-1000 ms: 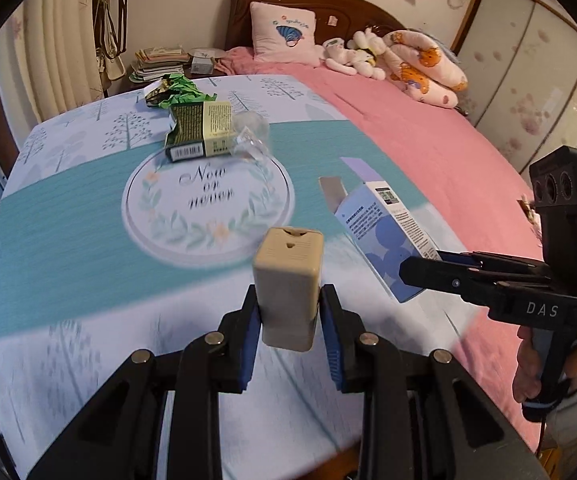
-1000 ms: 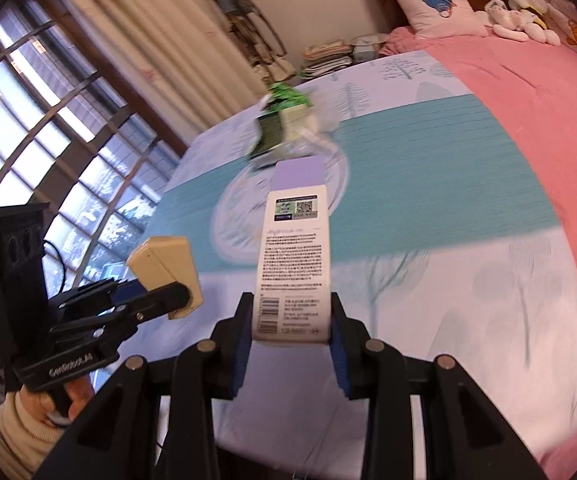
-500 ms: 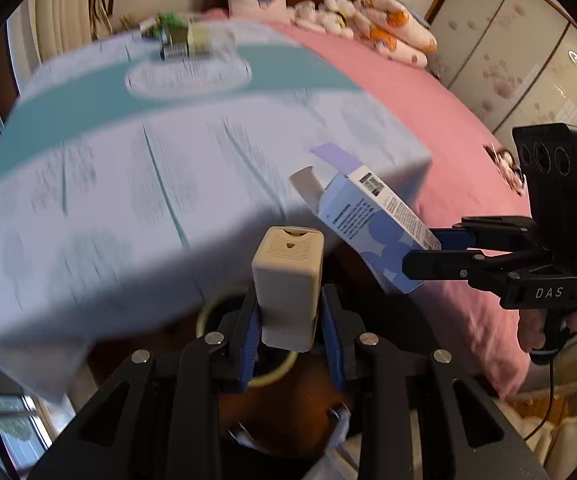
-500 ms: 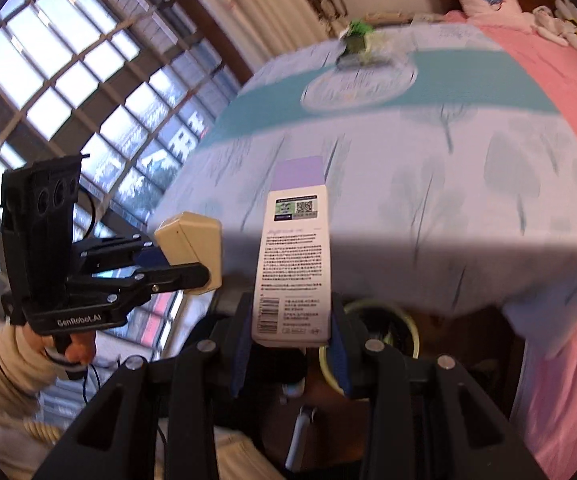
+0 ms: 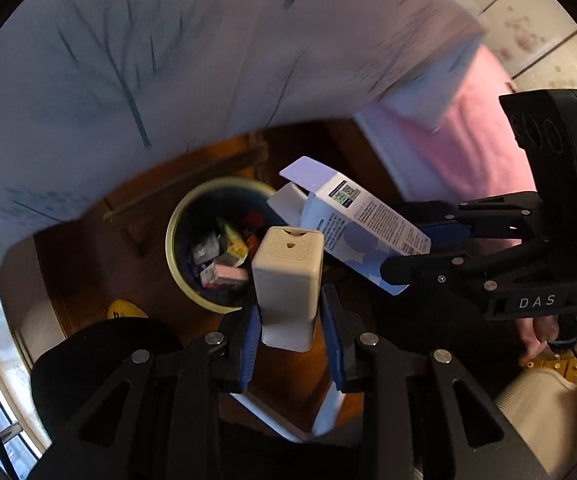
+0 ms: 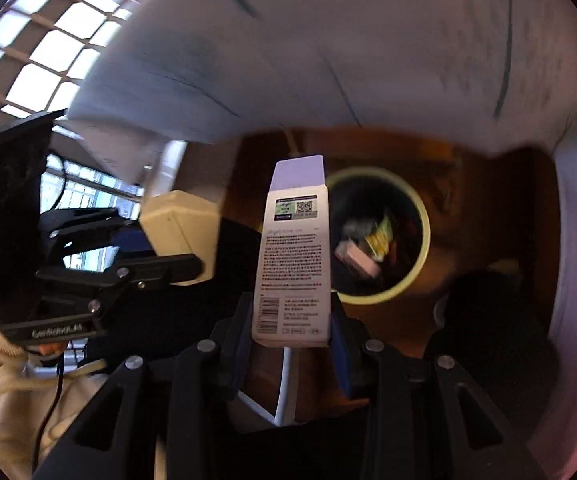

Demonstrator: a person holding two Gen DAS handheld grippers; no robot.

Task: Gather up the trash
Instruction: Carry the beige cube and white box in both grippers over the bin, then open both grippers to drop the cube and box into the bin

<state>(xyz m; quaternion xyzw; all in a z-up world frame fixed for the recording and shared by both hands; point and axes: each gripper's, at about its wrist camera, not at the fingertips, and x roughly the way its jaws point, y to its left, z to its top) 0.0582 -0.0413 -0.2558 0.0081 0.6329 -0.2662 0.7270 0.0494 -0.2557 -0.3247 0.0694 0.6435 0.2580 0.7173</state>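
Note:
My left gripper (image 5: 290, 332) is shut on a beige plastic box (image 5: 288, 272) and holds it above the near rim of a round bin (image 5: 176, 216) with a yellow-green rim. My right gripper (image 6: 292, 336) is shut on a blue-and-white carton (image 6: 294, 256) with an open top flap, held to the left of the bin (image 6: 424, 236). The carton (image 5: 360, 224) also shows in the left wrist view, over the bin's right edge. The beige box (image 6: 180, 228) also shows in the right wrist view. Several small packets (image 5: 220, 256) lie inside the bin.
The tablecloth (image 5: 148, 60) hangs over the table edge above the bin. A pink bedcover (image 5: 460, 140) is to the right. The floor (image 5: 88, 256) is dark brown wood. A dark shoe (image 5: 100, 352) and a yellow object (image 5: 124, 310) lie near the bin.
Both grippers have come off the table edge and tilted down toward the floor. The bin now fills the middle of both views, with the box and carton held over it.

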